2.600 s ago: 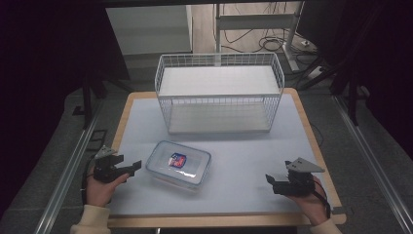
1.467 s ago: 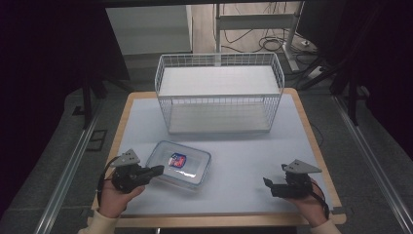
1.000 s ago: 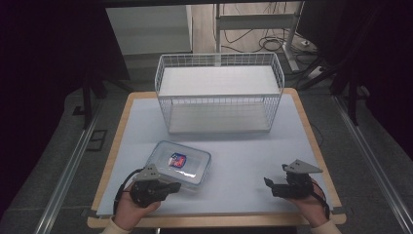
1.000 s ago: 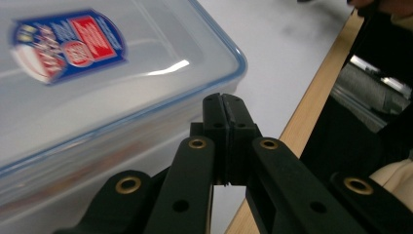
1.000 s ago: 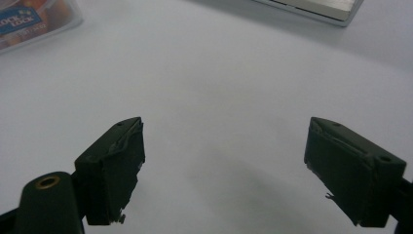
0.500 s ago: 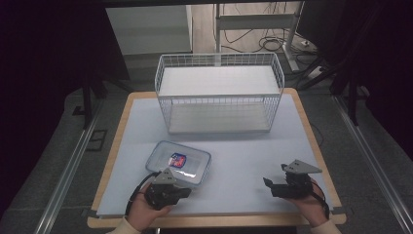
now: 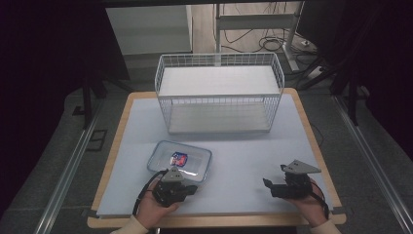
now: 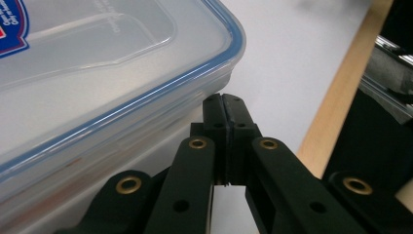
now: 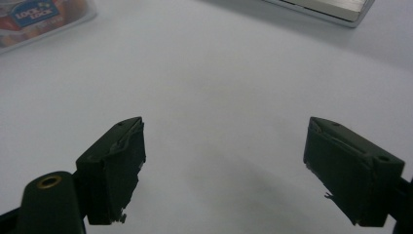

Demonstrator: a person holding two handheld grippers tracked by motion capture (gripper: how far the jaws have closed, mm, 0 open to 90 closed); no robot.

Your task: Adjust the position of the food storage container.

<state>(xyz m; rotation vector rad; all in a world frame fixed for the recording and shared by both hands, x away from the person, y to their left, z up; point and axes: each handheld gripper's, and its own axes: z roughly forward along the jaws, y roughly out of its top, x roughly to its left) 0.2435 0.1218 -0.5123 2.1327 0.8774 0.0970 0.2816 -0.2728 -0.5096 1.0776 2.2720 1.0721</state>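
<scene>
With its fingers pressed together, the left gripper [image 8: 225,105] noses in at the near edge of the clear lidded container [image 7: 179,161], tips low against the side wall just under the blue-sealed lid — looks like a bid to nudge it or catch a latch. The right gripper [image 9: 224,170] waits well apart over bare table [image 7: 253,151], fingers spread wide and holding nothing. Behind, the wire basket [image 7: 219,92] sits empty; what the container holds I cannot tell.

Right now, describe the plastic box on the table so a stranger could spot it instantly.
Start at the white wire basket at the back of the table. Nearer the person, left of centre, lies a flat clear box, just ahead of the left gripper. Its blue-rimmed lid and red-and-blue label mark it out.
</scene>
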